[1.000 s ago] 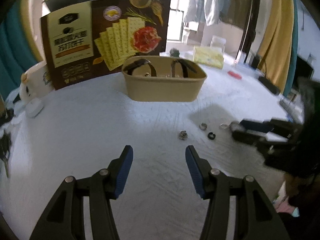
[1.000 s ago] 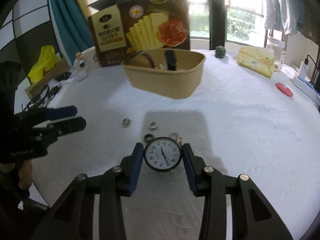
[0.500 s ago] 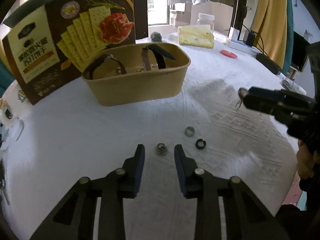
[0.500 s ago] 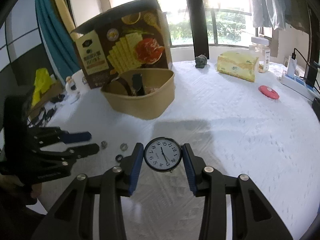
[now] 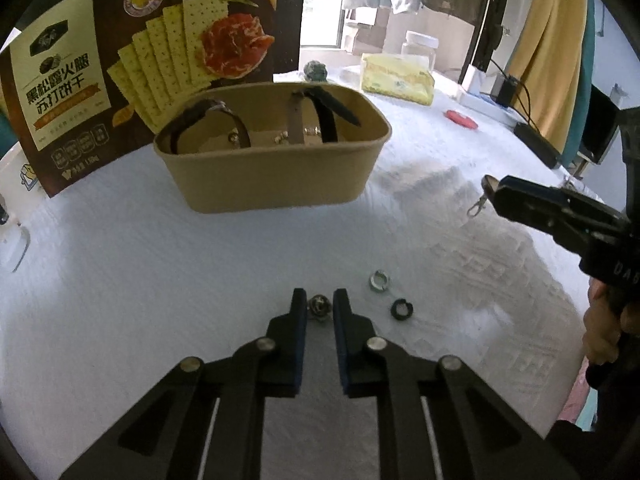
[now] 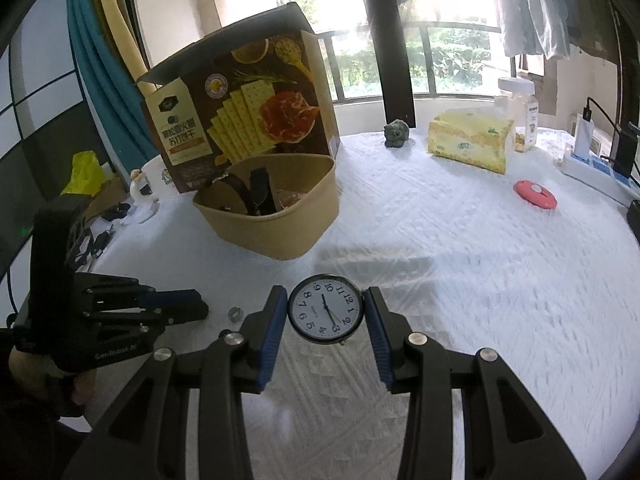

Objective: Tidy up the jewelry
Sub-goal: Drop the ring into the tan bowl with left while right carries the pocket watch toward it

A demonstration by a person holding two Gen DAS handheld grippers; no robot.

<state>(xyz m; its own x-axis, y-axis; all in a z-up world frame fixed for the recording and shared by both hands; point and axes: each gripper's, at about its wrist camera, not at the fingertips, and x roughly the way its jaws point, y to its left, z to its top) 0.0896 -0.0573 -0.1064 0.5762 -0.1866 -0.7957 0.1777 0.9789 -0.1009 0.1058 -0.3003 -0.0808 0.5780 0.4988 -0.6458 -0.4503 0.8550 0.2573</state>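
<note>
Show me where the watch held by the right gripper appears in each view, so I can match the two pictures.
Left wrist view: only the watch's edge and dangling clasp show at the right, at the right gripper's tip.
Right wrist view: the watch faces the camera at lower centre, clamped between the blue pads.
Shared landmark: the tan tub with the cracker box behind it.

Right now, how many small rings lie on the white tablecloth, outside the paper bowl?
3. An ornate ring lies between the left gripper jaws, a silver ring to its right, and a black ring nearer than the silver one. The grippers may hide more.
</note>
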